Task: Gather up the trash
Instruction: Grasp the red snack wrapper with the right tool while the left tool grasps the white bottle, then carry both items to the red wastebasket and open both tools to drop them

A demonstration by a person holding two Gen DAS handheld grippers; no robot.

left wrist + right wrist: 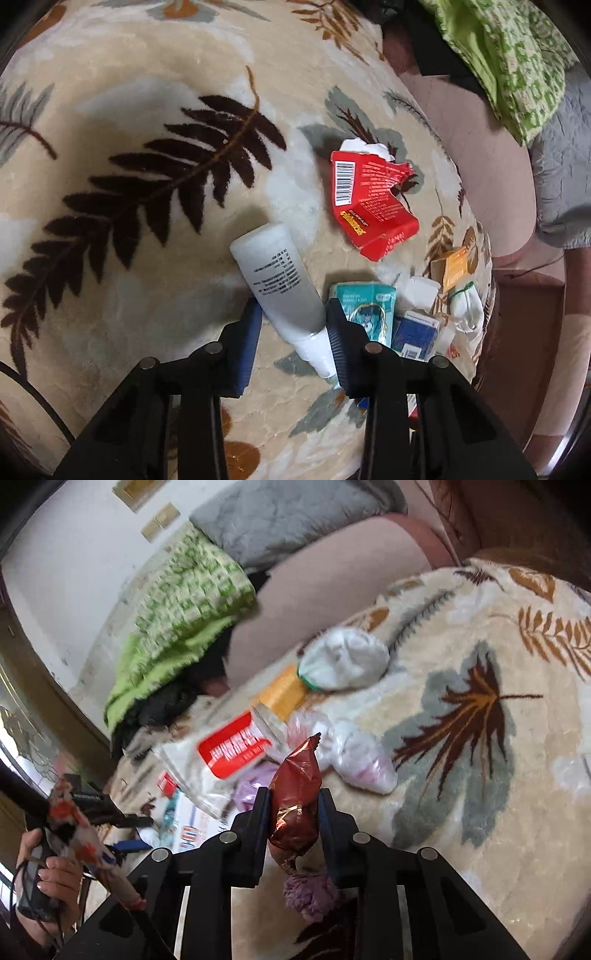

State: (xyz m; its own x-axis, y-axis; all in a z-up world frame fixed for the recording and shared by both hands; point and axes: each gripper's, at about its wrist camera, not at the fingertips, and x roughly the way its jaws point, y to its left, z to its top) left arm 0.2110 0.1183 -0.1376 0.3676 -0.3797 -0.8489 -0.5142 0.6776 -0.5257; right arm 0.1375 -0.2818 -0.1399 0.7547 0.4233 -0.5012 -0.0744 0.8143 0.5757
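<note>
Left wrist view is filled by the cream plush blanket with fern and leaf print (pixel 155 122), and the litter is bunched toward four o'clock, which suits a sweep from one side. At two o'clock of centre lies the torn red cardboard carton with a barcode (pixel 369 199), flattened and apart from the rest. The white-grey plastic bottle (pixel 280 284) lies on its side, cap toward the camera, between the spread fingers of the left gripper (pixel 291 325); the jaws flank it without clenching, so by my judgement the grasp is only being lined up. Just beside it at three o'clock sit a teal tissue packet (pixel 364 306), a blue box (pixel 415 338) and a small orange box (pixel 456 267).

In the right wrist view the right gripper (pixel 293 805) is clenched on a crumpled dark-red foil wrapper (pixel 295 797), held upright, likely for carrying off. At eleven o'clock lies a clear bag with a red label (pixel 229 753); at one o'clock a knotted white plastic bag (pixel 343 659), contents hidden. No bin shows
</note>
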